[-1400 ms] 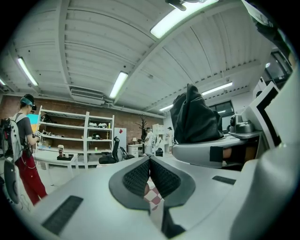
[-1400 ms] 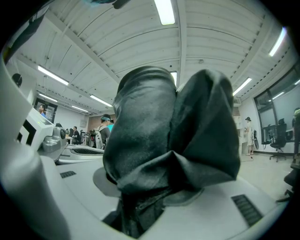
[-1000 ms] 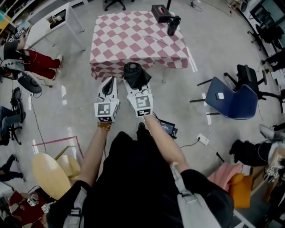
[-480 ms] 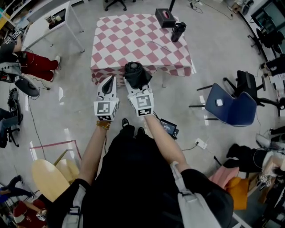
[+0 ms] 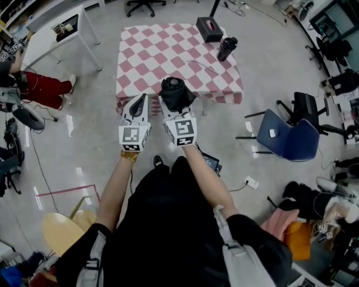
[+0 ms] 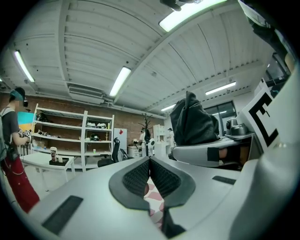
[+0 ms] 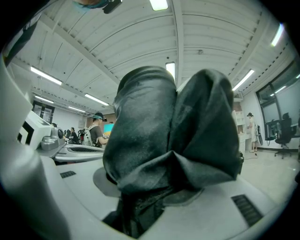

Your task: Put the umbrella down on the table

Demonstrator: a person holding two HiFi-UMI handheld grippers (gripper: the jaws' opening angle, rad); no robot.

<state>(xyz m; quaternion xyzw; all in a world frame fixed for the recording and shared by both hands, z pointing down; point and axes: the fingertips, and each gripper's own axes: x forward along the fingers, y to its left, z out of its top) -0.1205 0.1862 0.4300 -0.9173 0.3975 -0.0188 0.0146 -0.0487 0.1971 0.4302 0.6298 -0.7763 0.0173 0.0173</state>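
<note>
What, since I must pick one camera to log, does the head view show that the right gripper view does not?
Only the head view shows the checkered table, with a black bottle and a dark box at its far edge, and a blue chair on the floor. Only the right gripper view shows the ceiling lights, a person in a cap and, close up, the dark fabric folds of the umbrella. Both show the umbrella held in the right gripper.

The umbrella's [image 7: 173, 140] bunched black fabric hides the right hand-held gripper's [image 5: 173, 110] jaw tips (its own handle too) and, from above, part of the desk's [image 5: 168, 50] near edge.
</note>
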